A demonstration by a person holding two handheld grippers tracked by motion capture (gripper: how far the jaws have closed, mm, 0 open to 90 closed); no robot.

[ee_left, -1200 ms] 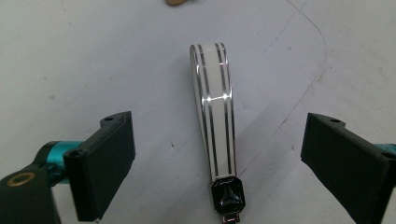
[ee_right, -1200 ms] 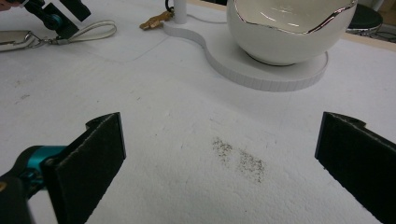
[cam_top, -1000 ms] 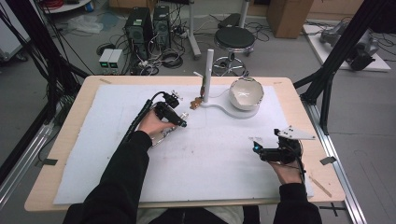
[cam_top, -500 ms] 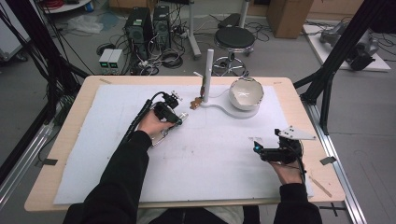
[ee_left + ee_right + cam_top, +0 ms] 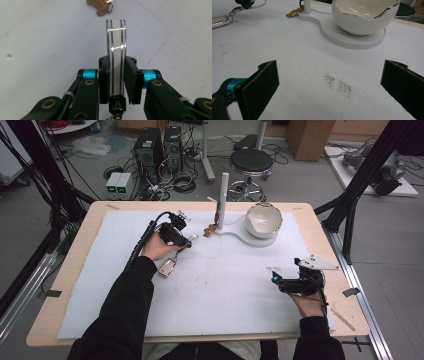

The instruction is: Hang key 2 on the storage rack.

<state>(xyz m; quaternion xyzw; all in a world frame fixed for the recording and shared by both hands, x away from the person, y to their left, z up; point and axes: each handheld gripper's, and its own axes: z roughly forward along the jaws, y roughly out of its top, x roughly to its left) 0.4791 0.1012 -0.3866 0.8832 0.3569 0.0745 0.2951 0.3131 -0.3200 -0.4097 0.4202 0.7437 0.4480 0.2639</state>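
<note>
So the left claw [image 5: 189,240] is up at the far-left part of the worktop [image 5: 70,270], and it's clamped on a clear strap-like loop [image 5: 116,50] with two thin silvery lines running along it. In the left gripper view you can see the loop standing on edge between the two black pads, pinched tight, arching up and away from the camera. Just under the pads there's a small black clasp piece (hard to say exactly what it is). From the high view a silvery oblong fob [image 5: 167,267] hangs off the same loop and lies on the white mat [image 5: 225,295] just beside the left hand [image 5: 157,245].

Past the tip of the loop there's a small brown charm [image 5: 100,5] with a bit of blue on it, lying on the mat near the foot of the white post [image 5: 222,195]. That post stands upright on a white curvy base [image 5: 235,234], and the other end of the base carries a white bowl [image 5: 263,219] with a shiny wavy rim.

The right claw [image 5: 275,279] is way over at the near-right side, well apart from everything else. Its jaws are spread wide with nothing between them (the right gripper view makes this really obvious), and under them is bare mat with a little smudge of dark specks [image 5: 338,85]. The right hand [image 5: 306,302] holds it low over the mat, pointing left across the worktop.
</note>
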